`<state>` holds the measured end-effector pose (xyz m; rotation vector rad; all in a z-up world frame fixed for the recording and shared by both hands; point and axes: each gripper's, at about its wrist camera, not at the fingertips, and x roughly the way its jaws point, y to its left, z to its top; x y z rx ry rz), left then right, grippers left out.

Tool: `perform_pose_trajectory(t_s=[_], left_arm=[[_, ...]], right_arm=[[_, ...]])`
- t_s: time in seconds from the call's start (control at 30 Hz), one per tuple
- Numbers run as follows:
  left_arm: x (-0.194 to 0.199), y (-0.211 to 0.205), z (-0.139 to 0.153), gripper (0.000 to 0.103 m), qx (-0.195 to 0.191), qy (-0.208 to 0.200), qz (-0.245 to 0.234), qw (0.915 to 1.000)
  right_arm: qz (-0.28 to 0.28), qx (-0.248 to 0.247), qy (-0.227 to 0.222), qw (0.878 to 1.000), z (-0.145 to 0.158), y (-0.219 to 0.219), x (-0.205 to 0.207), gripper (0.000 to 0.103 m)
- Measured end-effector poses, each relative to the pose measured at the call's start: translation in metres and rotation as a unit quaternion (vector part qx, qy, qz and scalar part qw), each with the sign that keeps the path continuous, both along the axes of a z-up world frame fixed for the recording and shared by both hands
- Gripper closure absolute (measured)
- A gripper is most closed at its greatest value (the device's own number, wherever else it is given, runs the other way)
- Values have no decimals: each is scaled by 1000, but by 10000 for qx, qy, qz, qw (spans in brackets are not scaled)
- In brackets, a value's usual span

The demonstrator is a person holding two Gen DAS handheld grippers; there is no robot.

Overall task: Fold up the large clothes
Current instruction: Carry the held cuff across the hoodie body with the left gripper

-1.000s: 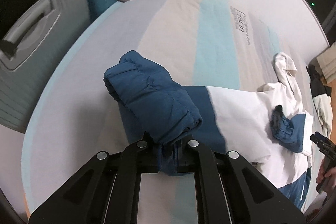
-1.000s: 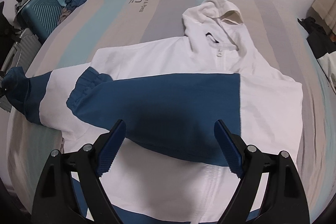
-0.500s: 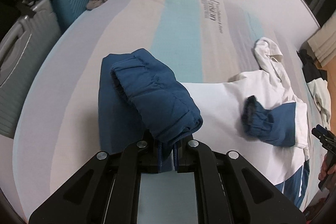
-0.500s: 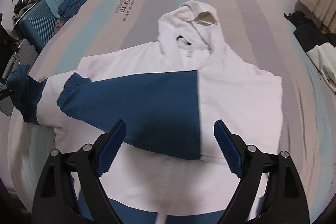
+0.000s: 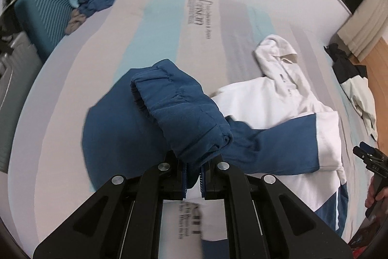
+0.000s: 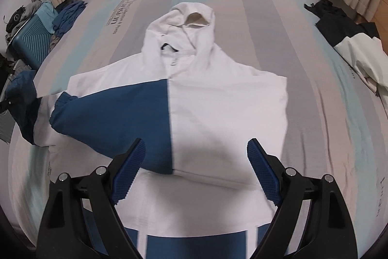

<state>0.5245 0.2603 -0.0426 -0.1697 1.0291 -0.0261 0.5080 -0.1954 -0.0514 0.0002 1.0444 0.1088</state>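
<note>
- Hooded jacket [image 6: 218, 94] is laid flat on the bed [image 6: 315, 113], one blue sleeve [image 6: 114, 118] already folded across the chest.
- Other sleeve's cuff [image 5: 179, 111] is clamped in the left gripper [image 5: 193, 176] — lifted clear.
- Right gripper [image 6: 196, 174] is held spread wide, empty, above the hem.
- Fabric judged soft, light, floppy — best gripped at cuffs, hem, seams.

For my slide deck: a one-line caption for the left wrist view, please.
Left tongs shut on the jacket's blue sleeve cuff, lifted over the striped bed.
</note>
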Motion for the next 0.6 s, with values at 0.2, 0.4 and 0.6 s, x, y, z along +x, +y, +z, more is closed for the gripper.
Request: perform_pose_trajectory(t_s=[0.2,0.4,0.6], left_arm=[[9,-48,7,97,-64,-64,-159,9998],[12,-100,13,97,-139,-146,-344,9992],[14,-160,21,97,-252,-262,-578,9977]], right_arm=[[-169,49,-110,9998,1,-34,3,13],[-170,65,-168,9997,-1,-62,7,8],[-144,112,-171,9997,-4,-91,7,8]])
